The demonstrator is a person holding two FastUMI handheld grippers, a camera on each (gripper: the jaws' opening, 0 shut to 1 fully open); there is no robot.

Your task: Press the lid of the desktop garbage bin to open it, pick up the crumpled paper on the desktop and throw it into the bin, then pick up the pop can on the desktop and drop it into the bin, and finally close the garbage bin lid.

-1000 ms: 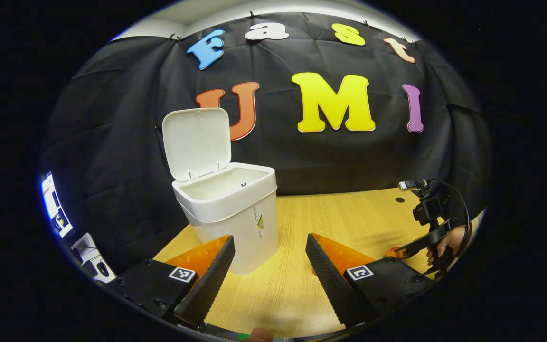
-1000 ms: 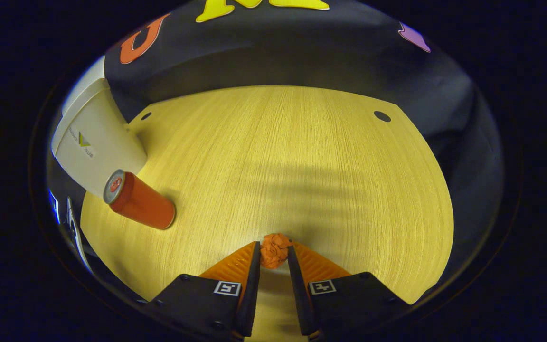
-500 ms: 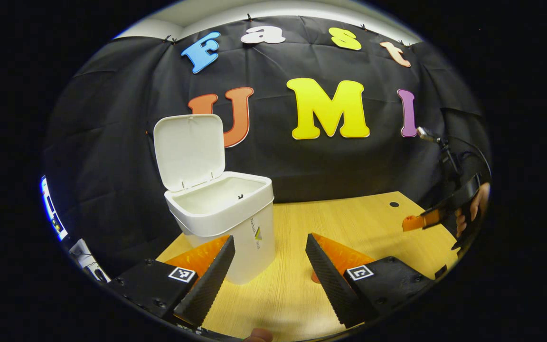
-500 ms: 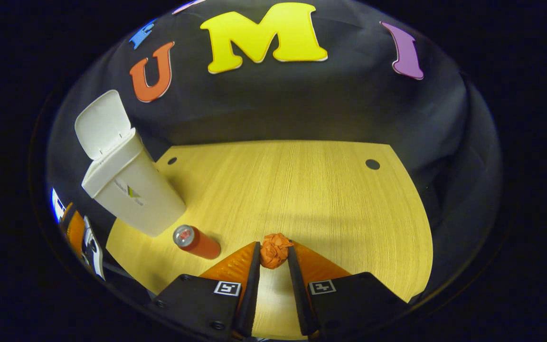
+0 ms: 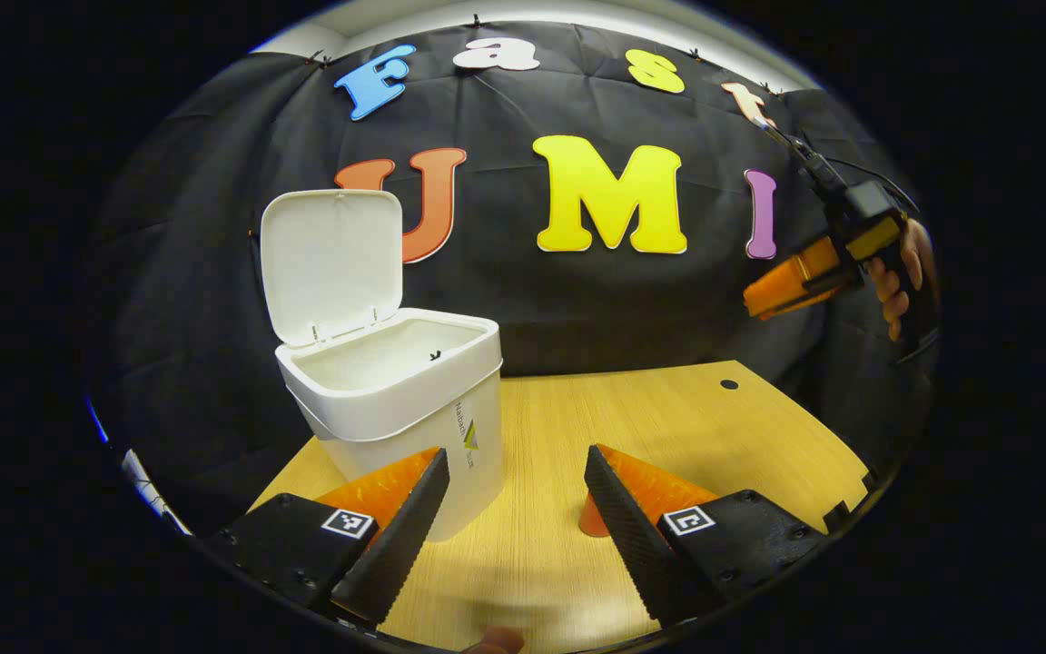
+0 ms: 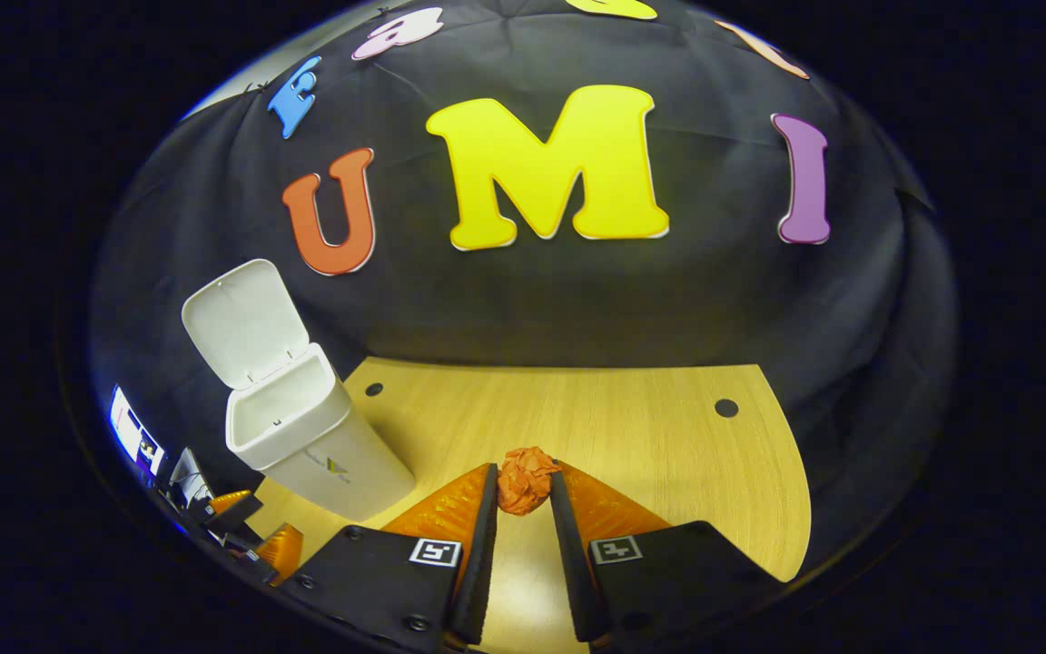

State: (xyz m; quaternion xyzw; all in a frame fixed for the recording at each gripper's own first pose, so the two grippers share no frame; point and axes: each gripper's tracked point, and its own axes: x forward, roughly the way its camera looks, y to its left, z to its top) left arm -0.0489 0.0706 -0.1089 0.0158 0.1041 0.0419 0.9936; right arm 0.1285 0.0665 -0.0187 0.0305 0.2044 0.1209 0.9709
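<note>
Now one bin (image 5: 414, 400), lid up; right gripper (image 6: 524, 486) clamps one crumpled paper (image 6: 526, 479); left gripper (image 5: 516, 509) wide, empty.

I am working over a light wood-grain worktop (image 6: 632, 436) with round dark holes (image 6: 726, 408) near its far corners. Black wrinkled cloth (image 5: 523, 291) is hanging behind it as the booth wall, clipped along a pale strip (image 5: 523, 11) above. A lit screen (image 6: 134, 434) is glowing at the far left.
</note>
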